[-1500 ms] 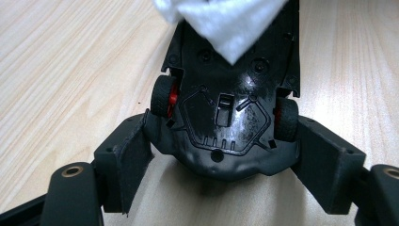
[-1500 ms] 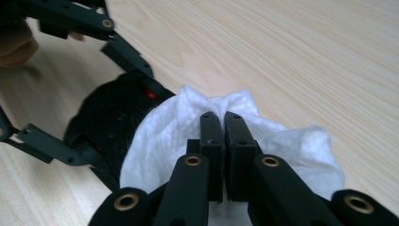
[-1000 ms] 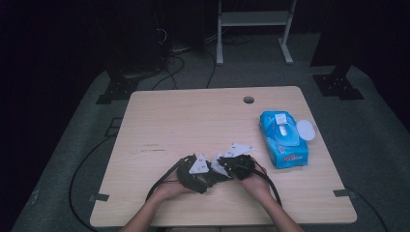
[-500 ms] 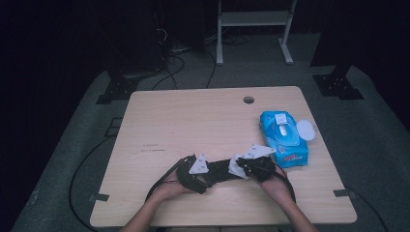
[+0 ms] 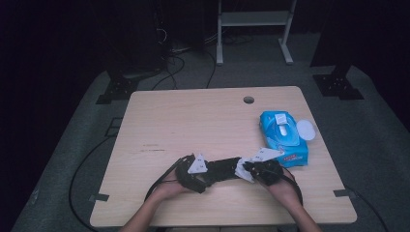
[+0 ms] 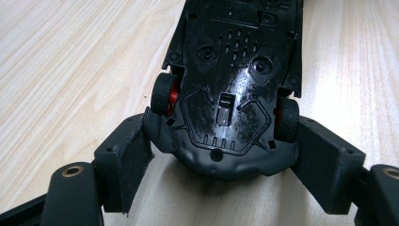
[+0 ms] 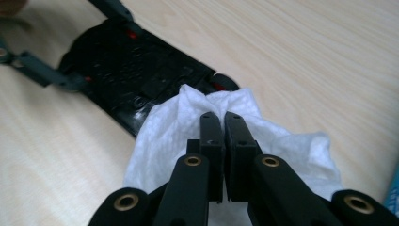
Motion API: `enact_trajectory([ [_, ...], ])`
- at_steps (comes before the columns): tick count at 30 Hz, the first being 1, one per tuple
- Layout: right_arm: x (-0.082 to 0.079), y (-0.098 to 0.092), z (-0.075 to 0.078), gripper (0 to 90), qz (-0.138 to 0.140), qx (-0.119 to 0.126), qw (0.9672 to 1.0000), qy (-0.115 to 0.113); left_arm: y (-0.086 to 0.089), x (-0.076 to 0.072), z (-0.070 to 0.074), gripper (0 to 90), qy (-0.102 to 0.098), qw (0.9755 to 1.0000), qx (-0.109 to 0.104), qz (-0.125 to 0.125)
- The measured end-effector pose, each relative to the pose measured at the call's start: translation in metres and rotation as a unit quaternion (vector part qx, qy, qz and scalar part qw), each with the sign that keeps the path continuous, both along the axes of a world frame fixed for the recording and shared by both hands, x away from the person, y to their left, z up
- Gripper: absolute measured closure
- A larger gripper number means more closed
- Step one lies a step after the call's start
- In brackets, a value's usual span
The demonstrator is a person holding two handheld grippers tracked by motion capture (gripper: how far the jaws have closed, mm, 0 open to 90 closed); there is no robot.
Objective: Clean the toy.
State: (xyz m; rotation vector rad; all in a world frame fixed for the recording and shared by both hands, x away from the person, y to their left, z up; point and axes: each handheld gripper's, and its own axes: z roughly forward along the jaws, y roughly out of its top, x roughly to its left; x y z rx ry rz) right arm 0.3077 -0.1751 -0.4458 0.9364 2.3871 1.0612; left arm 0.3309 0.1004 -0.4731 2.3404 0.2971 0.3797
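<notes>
Overhead, left tool (image 5: 209, 175) and right tool (image 5: 251, 169) meet at a black toy car (image 5: 223, 169) on the tabletop (image 5: 193, 121). Left view: jaws clamp the upturned car (image 6: 230, 89). Right view: jaws pinch a white wipe (image 7: 188, 127) against the car's end ahead.

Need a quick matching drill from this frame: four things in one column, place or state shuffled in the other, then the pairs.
Things:
1. toy car
2. white wipe
3. blue wipes pack
4. round cable hole

States or places:
A. lid flipped open, at the table's right side
B. underside up, clamped at one end by the left gripper
C. near the table's far edge
D. pinched in the shut right gripper, resting against the car's end

Pairs: 1-B, 2-D, 3-A, 4-C
</notes>
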Motion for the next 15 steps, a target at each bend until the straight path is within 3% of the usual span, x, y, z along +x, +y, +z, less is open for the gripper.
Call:
enact_trajectory([
  [3,-0.003,0.003,-0.002,87.1,0.012,0.001,0.9999,-0.002,-0.001,0.000,0.000,24.3,0.002,1.0000,-0.002,0.002],
  [8,0.008,0.007,0.000,87.1,-0.001,0.016,0.9999,0.001,-0.002,0.000,0.000,24.3,0.004,1.0000,-0.003,0.004],
  [10,0.009,0.003,-0.001,87.2,0.000,0.022,0.9997,0.006,-0.002,0.001,0.000,24.3,0.004,1.0000,-0.004,0.002],
  [12,0.007,-0.002,0.000,87.1,-0.006,0.013,0.9999,0.005,-0.002,0.001,0.000,24.3,0.002,1.0000,-0.003,0.001],
  [15,0.003,-0.009,-0.001,87.1,-0.008,0.025,0.9995,0.018,-0.002,0.000,0.000,24.3,0.000,1.0000,0.000,0.001],
])
